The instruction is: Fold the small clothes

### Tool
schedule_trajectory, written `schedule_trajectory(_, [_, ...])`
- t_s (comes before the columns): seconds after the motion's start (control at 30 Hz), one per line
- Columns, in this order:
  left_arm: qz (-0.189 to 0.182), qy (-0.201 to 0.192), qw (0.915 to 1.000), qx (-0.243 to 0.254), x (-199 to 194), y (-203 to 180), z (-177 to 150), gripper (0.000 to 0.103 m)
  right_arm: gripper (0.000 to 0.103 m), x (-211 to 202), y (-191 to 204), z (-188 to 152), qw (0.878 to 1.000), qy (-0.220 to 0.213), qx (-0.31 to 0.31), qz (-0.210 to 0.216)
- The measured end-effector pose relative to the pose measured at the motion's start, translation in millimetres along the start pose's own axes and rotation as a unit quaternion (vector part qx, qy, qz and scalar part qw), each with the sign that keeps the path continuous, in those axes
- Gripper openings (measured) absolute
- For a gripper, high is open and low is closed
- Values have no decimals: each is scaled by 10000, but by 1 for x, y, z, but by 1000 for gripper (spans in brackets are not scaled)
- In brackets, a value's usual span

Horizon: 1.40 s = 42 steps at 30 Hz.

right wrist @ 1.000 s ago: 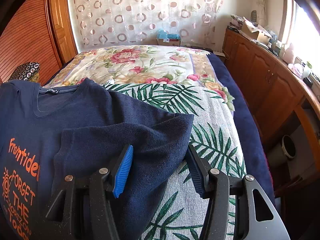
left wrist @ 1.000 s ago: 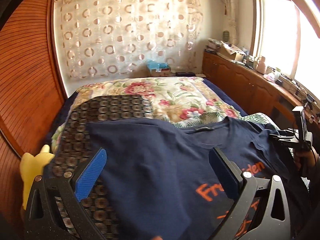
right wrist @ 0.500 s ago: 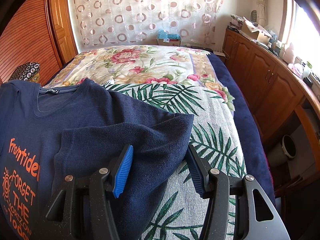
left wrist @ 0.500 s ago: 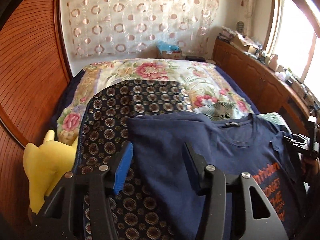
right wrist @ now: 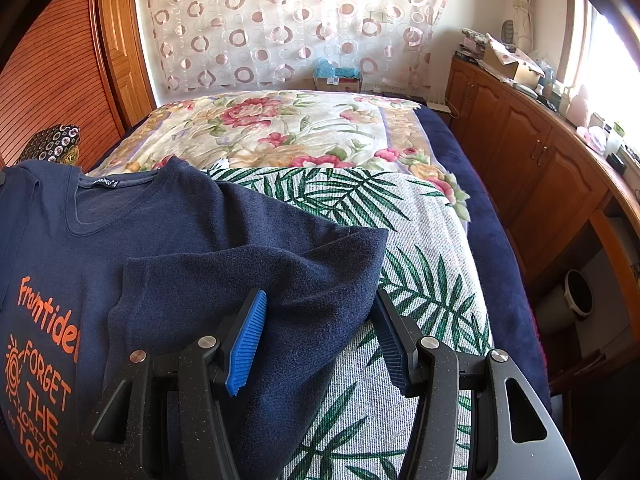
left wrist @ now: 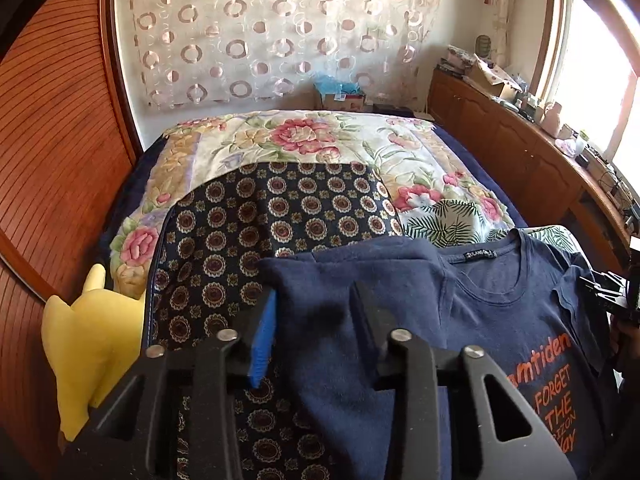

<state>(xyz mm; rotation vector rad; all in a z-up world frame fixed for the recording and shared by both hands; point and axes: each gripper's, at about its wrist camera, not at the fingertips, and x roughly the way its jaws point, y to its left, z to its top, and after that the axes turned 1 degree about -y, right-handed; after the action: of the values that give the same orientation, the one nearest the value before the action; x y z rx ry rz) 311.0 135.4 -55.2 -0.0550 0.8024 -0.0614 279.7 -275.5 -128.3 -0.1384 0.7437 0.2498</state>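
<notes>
A navy T-shirt (left wrist: 500,312) with orange print lies face up on the bed. It also shows in the right wrist view (right wrist: 132,240). Its left sleeve (left wrist: 340,276) lies between the fingers of my left gripper (left wrist: 316,320), whose jaws stand partly closed around the fabric with a gap still showing. The right sleeve (right wrist: 288,268) is folded inward over the chest. My right gripper (right wrist: 320,320) is open, and the sleeve's edge lies between its fingers. The right gripper is also seen at the far right of the left wrist view (left wrist: 612,300).
The shirt rests on a dark medallion-patterned cloth (left wrist: 256,216) and a palm-leaf cloth (right wrist: 420,248) over a floral bedspread (right wrist: 280,124). A yellow plush toy (left wrist: 88,336) lies at the bed's left edge. Wooden cabinets (right wrist: 540,160) run along the right. A wooden wall (left wrist: 52,152) stands left.
My left gripper moved left from over the shirt's body to the left sleeve and narrowed its jaws around it. The right gripper has not moved.
</notes>
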Motion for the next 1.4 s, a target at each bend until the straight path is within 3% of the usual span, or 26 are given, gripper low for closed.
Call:
schedule_trajectory(0.27, [199, 113, 9997, -23, 8, 8, 3, 35, 56, 0, 0, 0, 10000, 0, 1, 2])
schedule_trajectory(0.33, [95, 88, 9999, 43, 8, 6, 1, 25, 56, 0, 0, 0, 10000, 1, 2, 4])
schedule_trajectory(0.37, [54, 74, 9999, 71, 8, 5, 2, 9, 56, 0, -1, 0, 10000, 1, 2, 4])
schedule_trajectory(0.47, [-38, -170, 9996, 220, -5, -4, 2, 4, 56, 0, -1, 0, 10000, 3, 2, 3])
schedule_trajectory(0.63, [-132, -790, 9956, 494, -41, -30, -2, 3, 56, 0, -1, 0, 10000, 1, 3, 3])
schedule_trajectory(0.8, [-398, -848, 9924, 796, -66, -64, -12, 3, 56, 0, -1, 0, 10000, 4, 3, 3])
schedule_trajectory(1.1, [-562, -812, 9923, 743, -71, -74, -34, 3, 55, 2, 4, 1, 9998, 10, -156, 83])
schedule_trajectory(1.2, [-581, -811, 9923, 733, -78, -81, -43, 3, 29, 2, 10, 6, 9990, 21, -389, 223])
schedule_trajectory(1.23, [-582, -826, 9921, 743, -82, -83, -45, 3, 8, 1, 10, 7, 9990, -16, -389, 204])
schedule_trajectory(1.4, [-574, -989, 9907, 740, -105, -85, -55, 3, 5, -31, 10, 11, 9967, -551, -209, 556])
